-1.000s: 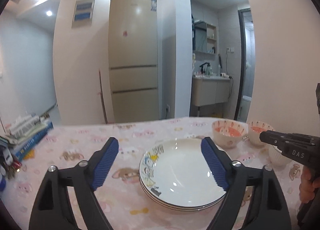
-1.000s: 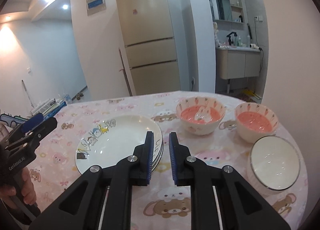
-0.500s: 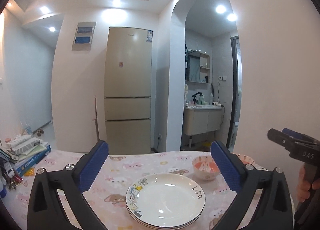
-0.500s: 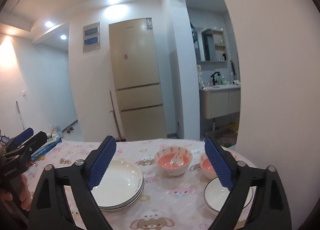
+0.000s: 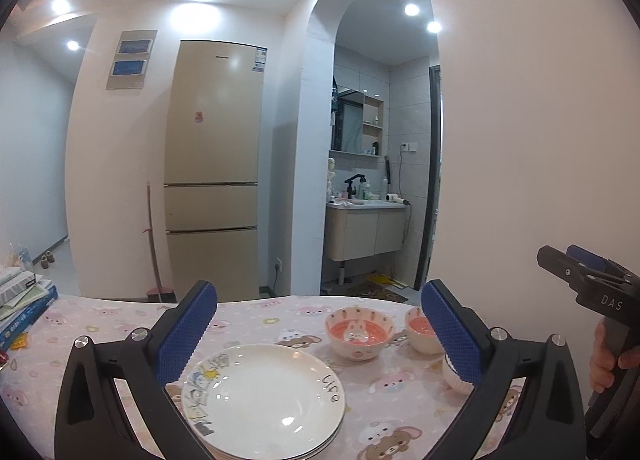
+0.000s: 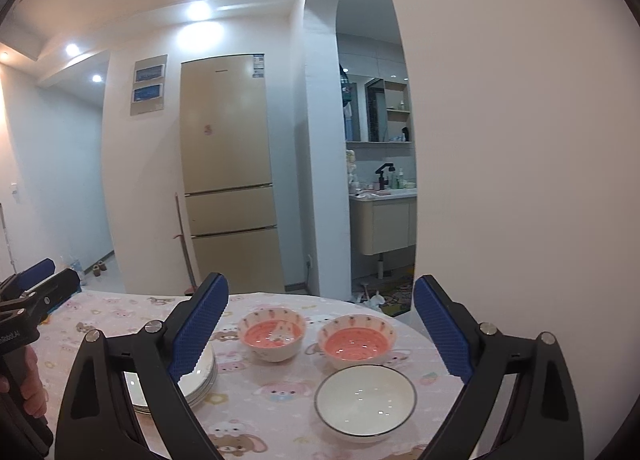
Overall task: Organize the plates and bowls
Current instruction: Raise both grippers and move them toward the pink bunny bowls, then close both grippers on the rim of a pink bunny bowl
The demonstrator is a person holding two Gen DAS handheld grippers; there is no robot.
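A stack of white plates (image 5: 264, 400) with a cartoon print lies on the pink tablecloth, below my open, empty left gripper (image 5: 320, 336). The stack also shows at the left of the right wrist view (image 6: 200, 376). Two pink-lined bowls (image 6: 272, 334) (image 6: 356, 342) stand side by side at the table's far side. A white bowl (image 6: 366, 400) with a dark rim stands in front of them. My right gripper (image 6: 320, 324) is open and empty, held above the bowls. The bowls also show in the left wrist view (image 5: 360, 332) (image 5: 420, 330).
The round table (image 6: 260, 400) has a pink cartoon cloth. Books (image 5: 20, 300) are stacked at its left edge. Beyond stand a fridge (image 5: 216, 172), a broom, and an arched opening to a washroom. A plain wall is close on the right.
The right gripper has opened from nearly shut to wide. Both grippers have risen and tilted up, away from the table, so the dishes sit lower in both views.
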